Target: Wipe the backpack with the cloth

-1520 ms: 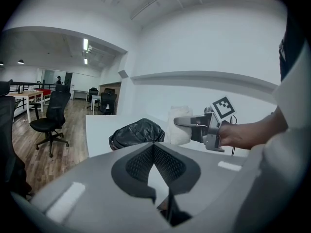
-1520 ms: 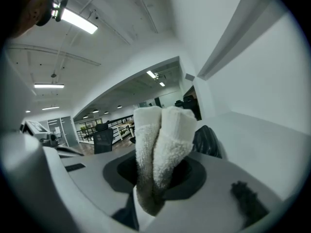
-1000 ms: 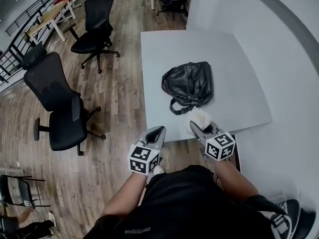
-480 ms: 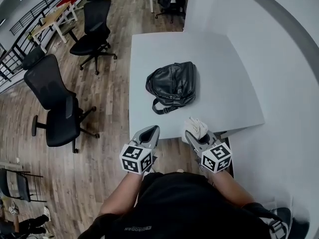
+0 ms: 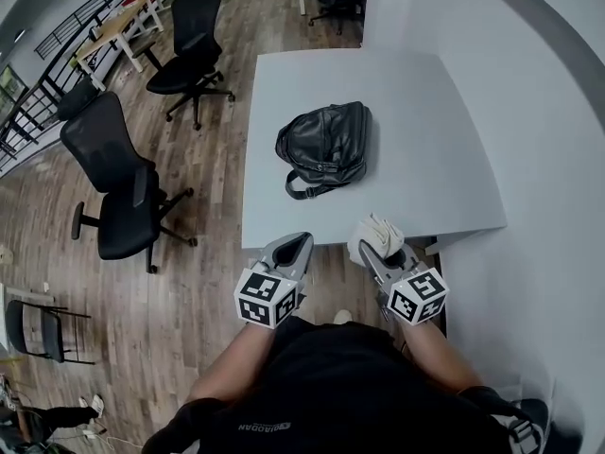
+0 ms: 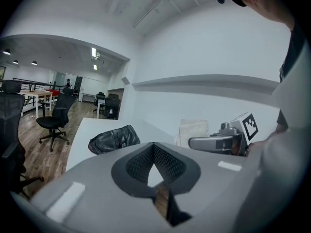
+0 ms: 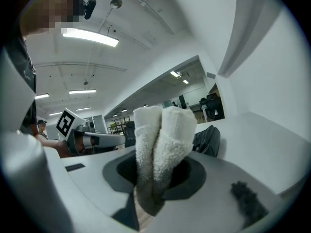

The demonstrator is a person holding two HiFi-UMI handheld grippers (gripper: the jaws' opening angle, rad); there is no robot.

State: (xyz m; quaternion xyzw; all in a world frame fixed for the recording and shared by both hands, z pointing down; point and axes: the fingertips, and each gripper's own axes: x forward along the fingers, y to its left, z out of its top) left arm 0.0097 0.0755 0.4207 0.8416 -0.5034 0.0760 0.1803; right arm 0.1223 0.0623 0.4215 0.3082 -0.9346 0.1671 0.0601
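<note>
A black leather backpack [image 5: 324,147] lies on its side in the middle of the white table [image 5: 425,159], its strap curling toward me. My right gripper [image 5: 371,251] hangs at the table's near edge, shut on a folded white cloth [image 5: 375,234] that sticks up between its jaws. The cloth [image 7: 163,135] fills the right gripper view, with the backpack [image 7: 207,140] beyond it. My left gripper [image 5: 299,245] is beside it, also short of the backpack, jaws closed together and holding nothing. In the left gripper view the backpack [image 6: 113,139] lies ahead to the left.
Black office chairs [image 5: 118,192] [image 5: 194,45] stand on the wood floor to the table's left. A white wall [image 5: 529,112] runs along the table's right and far sides. More desks [image 5: 113,26] and chairs are further back.
The right gripper with the cloth has drawn back from over the table to its near edge. The left gripper stays beside it. The backpack has not been touched.
</note>
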